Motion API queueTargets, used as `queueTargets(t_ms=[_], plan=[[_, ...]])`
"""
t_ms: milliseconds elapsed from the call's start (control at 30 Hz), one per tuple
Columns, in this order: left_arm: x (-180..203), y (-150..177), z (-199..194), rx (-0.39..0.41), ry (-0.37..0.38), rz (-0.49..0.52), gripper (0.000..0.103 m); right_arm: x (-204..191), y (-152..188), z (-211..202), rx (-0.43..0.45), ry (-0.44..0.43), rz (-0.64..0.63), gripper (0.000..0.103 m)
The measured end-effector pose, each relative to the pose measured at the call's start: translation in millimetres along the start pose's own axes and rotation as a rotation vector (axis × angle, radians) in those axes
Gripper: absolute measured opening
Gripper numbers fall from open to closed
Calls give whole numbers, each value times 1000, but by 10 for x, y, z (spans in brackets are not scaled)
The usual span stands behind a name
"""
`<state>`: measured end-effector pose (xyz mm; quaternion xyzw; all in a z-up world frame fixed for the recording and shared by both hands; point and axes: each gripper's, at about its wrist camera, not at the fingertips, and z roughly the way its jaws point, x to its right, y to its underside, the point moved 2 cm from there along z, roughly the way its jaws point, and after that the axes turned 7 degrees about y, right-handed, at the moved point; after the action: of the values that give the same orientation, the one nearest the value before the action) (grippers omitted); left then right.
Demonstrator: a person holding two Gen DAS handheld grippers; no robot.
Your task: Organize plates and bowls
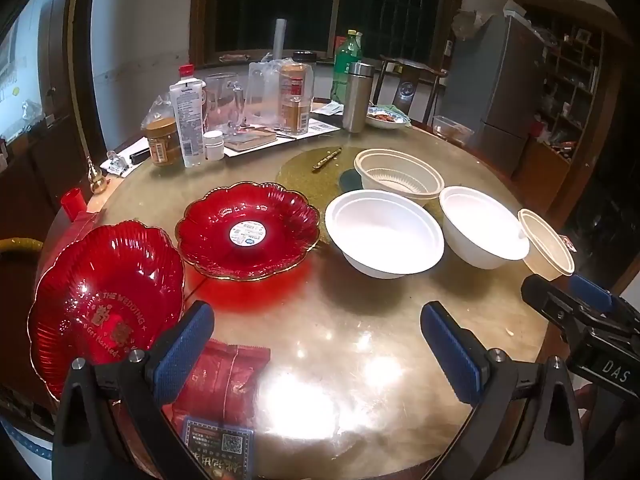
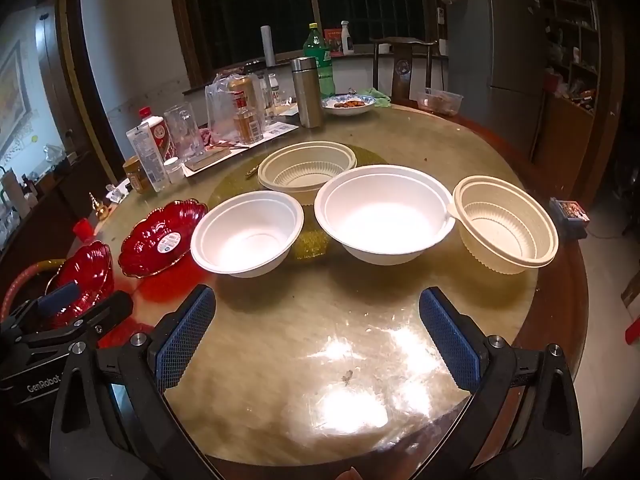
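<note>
Two white bowls (image 2: 246, 234) (image 2: 384, 212) and two beige ribbed bowls (image 2: 506, 224) (image 2: 308, 168) mid-table; two red plates (image 1: 248, 234) (image 1: 104, 304) at its left edge. My left gripper (image 1: 316, 344) and right gripper (image 2: 316, 328) gape wide, empty. Best nest like with like, gripping each rim squarely.

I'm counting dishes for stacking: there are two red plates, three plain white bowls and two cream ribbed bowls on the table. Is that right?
Not quite: only two plain white bowls, one beside the other, as the right wrist view shows. The two red plates and two cream ribbed bowls are right.
</note>
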<state>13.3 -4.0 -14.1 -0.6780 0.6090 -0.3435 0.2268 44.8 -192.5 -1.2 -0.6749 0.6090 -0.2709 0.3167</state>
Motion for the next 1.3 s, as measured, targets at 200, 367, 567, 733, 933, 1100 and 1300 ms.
queueTargets(t_ms=[200, 367, 567, 733, 933, 1100, 1300], plan=[[48, -1, -12, -5, 3, 1, 103, 12, 13, 42, -16, 2, 5, 103], [58, 15, -37, -6, 4, 5, 103, 2, 12, 49, -19, 2, 2, 103], [62, 20, -31, -8, 6, 6, 103, 1, 9, 48, -19, 3, 3, 103], [70, 23, -30, -8, 6, 6, 103, 1, 9, 43, -18, 2, 2, 103], [73, 23, -33, -6, 8, 4, 103, -33, 22, 64, -22, 3, -5, 103], [88, 24, -50, -6, 16, 2, 103, -46, 29, 69, -24, 6, -10, 103], [81, 18, -67, -2, 18, 5, 103, -37, 29, 61, -29, 9, -7, 103]])
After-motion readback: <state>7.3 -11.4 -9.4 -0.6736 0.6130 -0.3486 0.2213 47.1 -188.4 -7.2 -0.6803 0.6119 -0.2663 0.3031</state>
